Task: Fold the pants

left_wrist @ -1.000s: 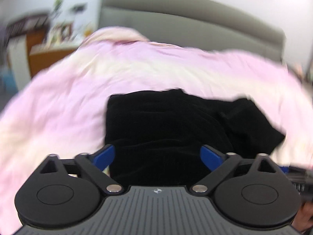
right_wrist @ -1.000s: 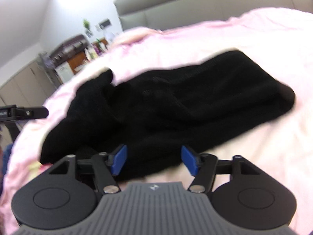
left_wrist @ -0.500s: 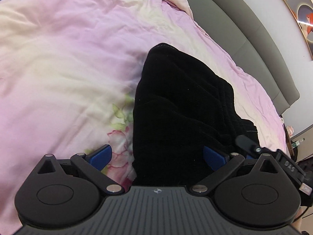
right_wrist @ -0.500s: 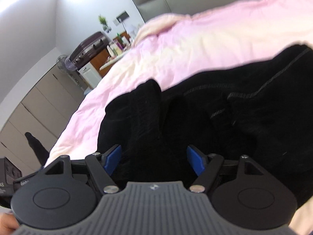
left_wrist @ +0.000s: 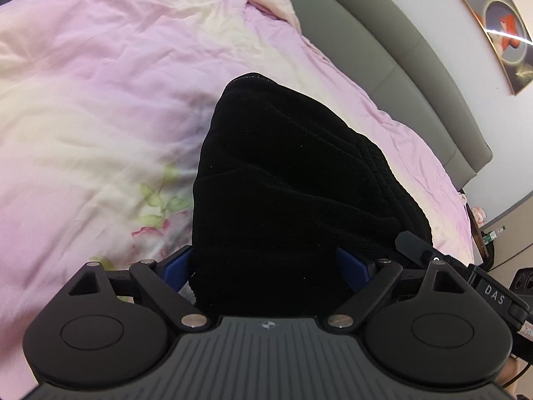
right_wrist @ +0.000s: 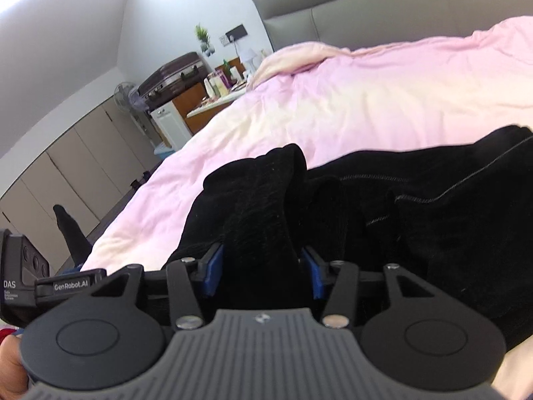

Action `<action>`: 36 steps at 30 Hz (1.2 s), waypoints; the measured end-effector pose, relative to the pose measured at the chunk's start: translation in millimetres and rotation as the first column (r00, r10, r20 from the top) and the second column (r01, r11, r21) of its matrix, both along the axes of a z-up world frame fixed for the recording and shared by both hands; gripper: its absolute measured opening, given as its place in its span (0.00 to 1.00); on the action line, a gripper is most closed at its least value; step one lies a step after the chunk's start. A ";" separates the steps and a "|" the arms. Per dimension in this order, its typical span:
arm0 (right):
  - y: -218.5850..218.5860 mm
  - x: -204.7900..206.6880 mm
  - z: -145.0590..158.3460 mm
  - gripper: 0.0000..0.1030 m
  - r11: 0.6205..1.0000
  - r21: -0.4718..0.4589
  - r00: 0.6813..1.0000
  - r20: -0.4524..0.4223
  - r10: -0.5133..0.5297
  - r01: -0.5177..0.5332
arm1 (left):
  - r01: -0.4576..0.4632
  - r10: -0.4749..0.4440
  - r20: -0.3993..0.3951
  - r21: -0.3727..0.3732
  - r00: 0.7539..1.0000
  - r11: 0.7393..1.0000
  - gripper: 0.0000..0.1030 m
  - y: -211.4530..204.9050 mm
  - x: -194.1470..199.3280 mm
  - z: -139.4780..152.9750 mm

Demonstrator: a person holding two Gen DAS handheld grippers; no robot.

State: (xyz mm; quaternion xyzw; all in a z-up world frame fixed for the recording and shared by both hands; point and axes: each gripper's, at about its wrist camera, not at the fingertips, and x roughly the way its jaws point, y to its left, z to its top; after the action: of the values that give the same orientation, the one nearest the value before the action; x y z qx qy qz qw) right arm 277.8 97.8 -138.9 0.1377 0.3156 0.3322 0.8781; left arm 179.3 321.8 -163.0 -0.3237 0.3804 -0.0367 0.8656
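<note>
The black pants (left_wrist: 283,180) lie partly folded on a pink duvet (left_wrist: 100,93). My left gripper (left_wrist: 266,268) stands wide open around the near edge of the pants, blue pads on either side of the cloth. In the right wrist view the pants (right_wrist: 433,200) are bunched, with a raised fold (right_wrist: 263,200) running between the pads. My right gripper (right_wrist: 263,273) has narrowed onto that fold, and the blue pads touch it on both sides. The right gripper's body (left_wrist: 433,260) shows at the right in the left wrist view.
A grey padded headboard (left_wrist: 399,46) runs along the far side of the bed. Beside the bed stand a cluttered bedside table (right_wrist: 213,100), a white drawer unit (right_wrist: 170,123), a fan (right_wrist: 126,96) and beige wardrobes (right_wrist: 66,173). A framed picture (left_wrist: 503,26) hangs on the wall.
Both grippers have moved down and in onto the pants. The right gripper's pads have closed from wide apart onto a fold of cloth. The left gripper now straddles the pants' near edge.
</note>
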 end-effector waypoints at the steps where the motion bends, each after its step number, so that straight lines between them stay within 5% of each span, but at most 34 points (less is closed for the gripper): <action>1: -2.3 0.9 -1.5 0.46 1.000 -0.009 1.000 -0.001 -0.008 0.008 | 0.009 -0.009 -0.001 0.017 1.000 1.000 1.00 -3.2 1.2 0.5; 6: -3.8 20.1 -61.6 0.45 0.995 -0.096 0.991 -0.125 -0.039 0.027 | 0.063 -0.057 -0.072 0.093 0.996 0.994 1.00 -23.4 12.8 -17.1; 8: -4.8 19.6 -76.7 0.45 0.996 -0.084 0.994 -0.105 -0.035 0.026 | 0.050 -0.043 -0.088 0.078 0.995 0.996 1.00 -26.2 13.4 -26.3; 14: -10.3 13.6 -58.8 0.51 0.994 -0.102 0.995 -0.096 -0.043 0.033 | 0.038 -0.034 -0.081 0.054 0.996 0.998 1.00 -20.2 12.0 -27.3; 22: -4.5 -15.6 -13.2 0.50 0.986 -0.137 0.983 0.168 -0.072 0.095 | 0.031 -0.027 -0.076 0.057 0.997 0.998 1.00 -20.6 11.0 -29.1; 24: 2.9 -19.7 -4.9 0.42 0.984 -0.154 0.972 0.228 -0.050 0.087 | 0.030 -0.026 -0.079 0.054 0.997 0.998 1.00 -20.1 10.2 -28.8; 26: 14.5 -22.0 -2.4 0.22 0.981 -0.191 0.968 0.250 0.008 0.042 | 0.029 -0.025 -0.080 0.057 0.997 0.998 1.00 -20.2 10.0 -28.2; 29: 31.7 -22.6 -10.7 0.22 0.961 -0.275 0.966 0.252 0.057 0.015 | 0.029 -0.024 -0.077 0.065 0.997 0.997 1.00 -21.0 9.2 -26.7; 32: 48.1 -10.8 -43.3 0.19 0.916 -0.401 0.986 0.151 0.066 0.000 | 0.031 -0.025 -0.081 0.073 0.996 0.997 1.00 -22.3 9.0 -27.0; 36: 46.9 -11.6 -67.1 0.19 0.927 -0.374 0.986 0.161 0.052 0.012 | 0.037 -0.028 -0.077 0.109 0.997 0.993 1.00 -28.5 6.5 -27.2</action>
State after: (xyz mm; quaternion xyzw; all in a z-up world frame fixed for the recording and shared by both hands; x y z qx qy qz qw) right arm 266.3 144.7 -206.0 -0.0639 0.2993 0.2853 0.9083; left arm 185.8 293.3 -190.2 -0.2705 0.4192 -0.0176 0.8665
